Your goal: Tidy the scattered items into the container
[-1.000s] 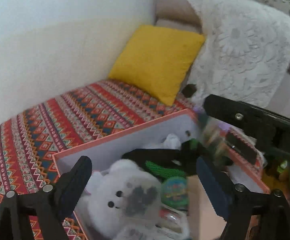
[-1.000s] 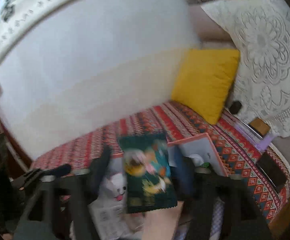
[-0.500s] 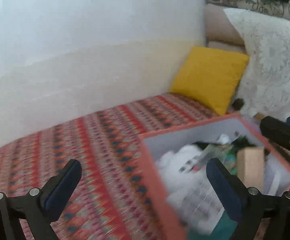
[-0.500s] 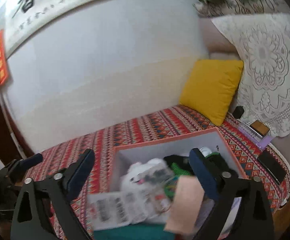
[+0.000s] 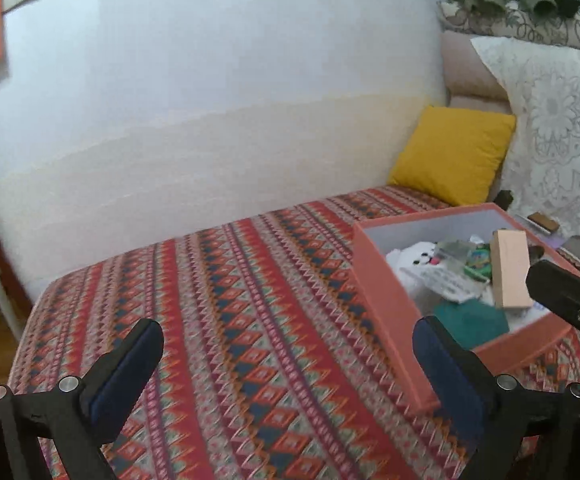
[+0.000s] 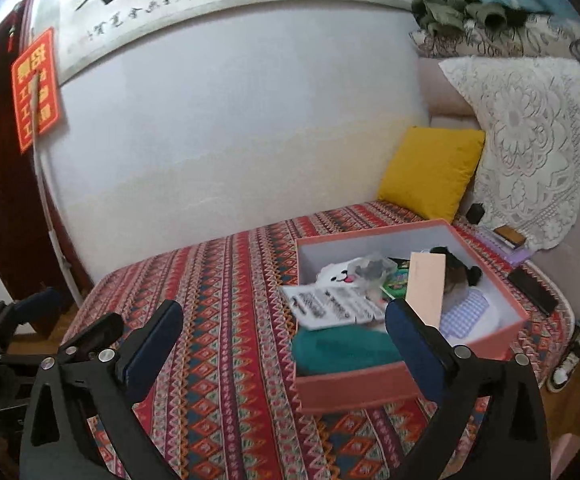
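An orange box [image 5: 386,304] with white inner walls sits on the patterned bedspread [image 5: 249,320]. Inside it lie a white plush toy [image 5: 414,254], a tan carton [image 5: 510,272], a teal packet [image 5: 474,320] and other small items. In the right wrist view the box [image 6: 350,384] also holds a printed white sheet [image 6: 330,306] and a blue checked item [image 6: 466,314]. My left gripper [image 5: 285,324] is open over the bare bedspread, left of the box, with nothing in it. My right gripper [image 6: 283,306] has its jaws opening, nothing between them, at the box's near left corner.
A yellow cushion [image 5: 454,156] leans against a lace-covered sofa back [image 5: 562,140] behind the box. A dark phone [image 6: 532,288] and a small brown block [image 6: 510,236] lie to the right of the box. The white wall runs along the far side. A shoe [image 6: 566,368] sits on the floor.
Both grippers have drawn back and leftward from above the box. The right gripper let go of the green packet, which now lies in the box. Both jaws have widened.
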The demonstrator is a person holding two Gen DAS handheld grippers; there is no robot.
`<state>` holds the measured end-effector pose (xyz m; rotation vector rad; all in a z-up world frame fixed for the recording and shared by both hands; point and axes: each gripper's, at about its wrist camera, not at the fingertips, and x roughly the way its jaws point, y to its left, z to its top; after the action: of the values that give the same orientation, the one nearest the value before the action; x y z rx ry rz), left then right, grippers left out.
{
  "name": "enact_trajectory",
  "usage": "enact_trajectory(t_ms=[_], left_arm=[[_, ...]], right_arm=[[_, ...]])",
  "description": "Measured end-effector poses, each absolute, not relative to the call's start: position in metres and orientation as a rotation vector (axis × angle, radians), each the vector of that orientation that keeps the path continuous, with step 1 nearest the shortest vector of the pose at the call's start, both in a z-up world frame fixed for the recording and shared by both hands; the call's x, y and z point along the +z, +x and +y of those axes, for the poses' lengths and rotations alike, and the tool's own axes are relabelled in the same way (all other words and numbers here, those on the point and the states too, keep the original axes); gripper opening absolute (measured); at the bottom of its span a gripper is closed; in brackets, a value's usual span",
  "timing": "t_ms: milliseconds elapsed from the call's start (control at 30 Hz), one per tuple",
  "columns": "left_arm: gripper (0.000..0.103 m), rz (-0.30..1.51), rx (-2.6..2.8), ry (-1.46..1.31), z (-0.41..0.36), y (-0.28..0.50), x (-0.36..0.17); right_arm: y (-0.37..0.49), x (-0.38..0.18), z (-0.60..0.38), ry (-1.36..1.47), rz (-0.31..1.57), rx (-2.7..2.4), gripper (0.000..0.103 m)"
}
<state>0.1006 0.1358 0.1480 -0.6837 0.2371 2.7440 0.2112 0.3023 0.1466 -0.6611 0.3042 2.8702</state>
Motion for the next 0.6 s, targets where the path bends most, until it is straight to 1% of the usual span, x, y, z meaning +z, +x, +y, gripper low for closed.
enact_trajectory(t_ms=[167,300,400,533,600], left_arm=[[0.103,0.112,2.762,-0.668,0.09,0.132,0.148],[0.103,0.066,2.804,-0.679,0.062,0.152,0.145],[0.103,0.029,2.794,-0.72,0.046,0.162,0.14],[0.103,-0.051,2.723,-0.77,0.03,0.168,0.132],[0.103,-0.067,2.71,-0.796,0.025,0.165,0.127]], right_arm=[[0.241,0.145,0.262,-0.64,0.183,2.867,0.102],[0.261,0.142,0.235,-0.648,0.12,2.89,0.102],[0.276,0.141,0.221,-0.65,0.142,2.911,0.102],[0.289,0.142,0.209,-0.677,0.3,2.906,0.103],[0.292,0.141,0.198,-0.678,0.32,2.894,0.103]])
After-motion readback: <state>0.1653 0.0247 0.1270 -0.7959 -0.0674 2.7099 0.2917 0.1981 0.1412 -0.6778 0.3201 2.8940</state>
